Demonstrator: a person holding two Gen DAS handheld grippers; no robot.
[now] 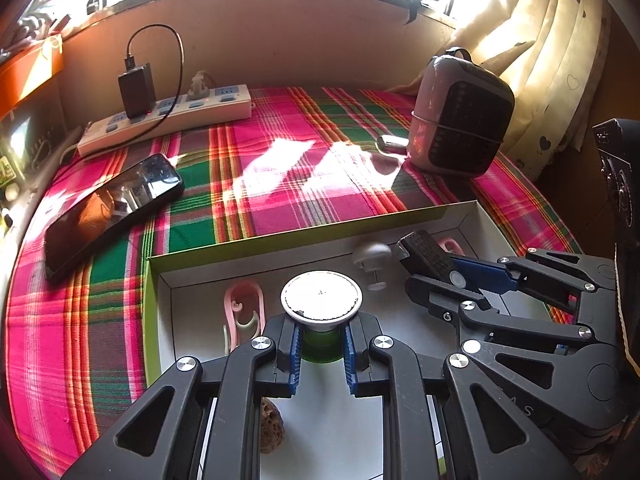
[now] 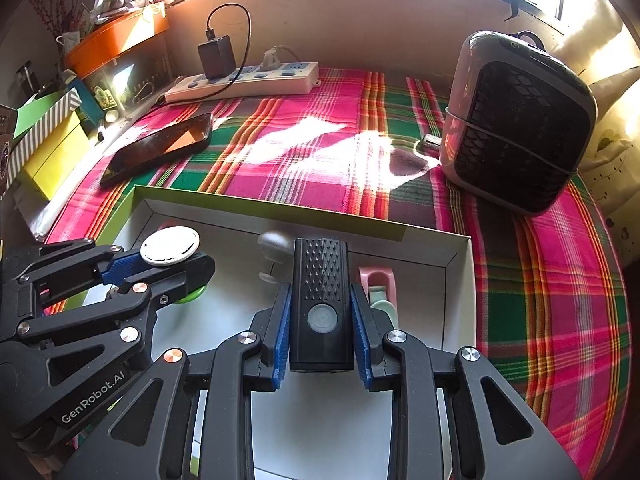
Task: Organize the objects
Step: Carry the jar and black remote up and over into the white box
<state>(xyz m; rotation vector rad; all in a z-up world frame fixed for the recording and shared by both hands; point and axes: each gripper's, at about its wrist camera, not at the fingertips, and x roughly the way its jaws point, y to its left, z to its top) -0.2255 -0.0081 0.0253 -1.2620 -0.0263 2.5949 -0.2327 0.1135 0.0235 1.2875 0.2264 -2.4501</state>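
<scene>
Both tools hang over the open box (image 2: 460,256): the left tool (image 1: 322,354) is clamped on a green jar (image 1: 322,346) standing upright, the right tool (image 2: 322,340) on a black torch (image 2: 321,300) whose long axis points straight ahead.

Left wrist view looking forward and down along its fingers, close over the white box (image 1: 312,240), right wrist view likewise from just beside, both sharing box (image 2: 280,210), plaid cloth (image 1: 280,184), phone (image 2: 160,148), power strip (image 1: 168,116)
</scene>
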